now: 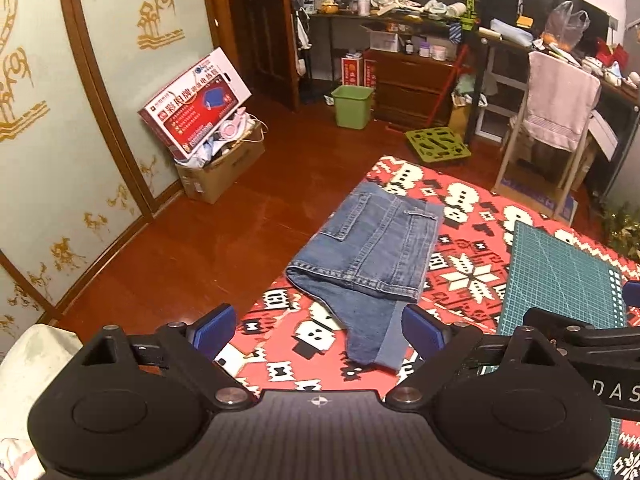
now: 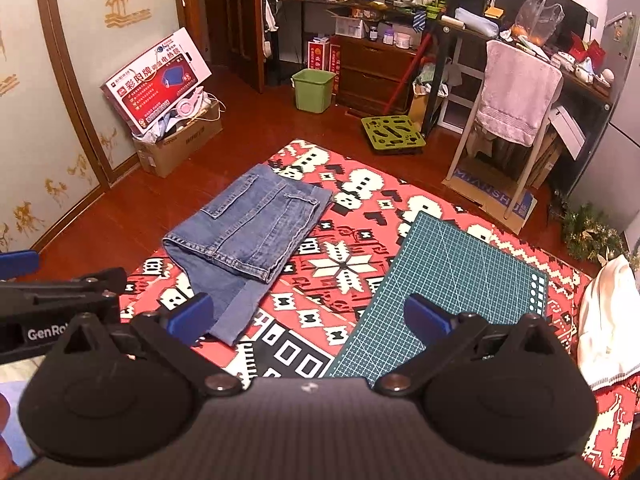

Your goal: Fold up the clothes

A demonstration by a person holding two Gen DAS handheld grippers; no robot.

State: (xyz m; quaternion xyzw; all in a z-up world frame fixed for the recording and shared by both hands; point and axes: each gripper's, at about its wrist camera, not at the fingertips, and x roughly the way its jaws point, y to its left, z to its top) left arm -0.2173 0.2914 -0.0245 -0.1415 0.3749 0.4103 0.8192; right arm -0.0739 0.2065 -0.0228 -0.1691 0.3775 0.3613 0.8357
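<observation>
- The folded jeans (image 1: 372,248) are lying on the red patterned blanket (image 1: 472,280), just beside the green cutting mat (image 1: 560,276); one folded leg end is pointing toward the cameras.
- The left gripper (image 1: 320,328) is hovering over the near end of the jeans with its fingers spread wide, holding nothing.
- The right gripper (image 2: 308,316) is hanging over the blanket between the jeans and the mat, fingers likewise spread and empty.
- Only the right wrist view is showing the mat's whole outline (image 2: 448,276) and a white cloth (image 2: 608,320) beyond the mat's far side.
- In the left wrist view the mat is being cut off by the right gripper's body.
- The underlayers of the jeans are hidden.
</observation>
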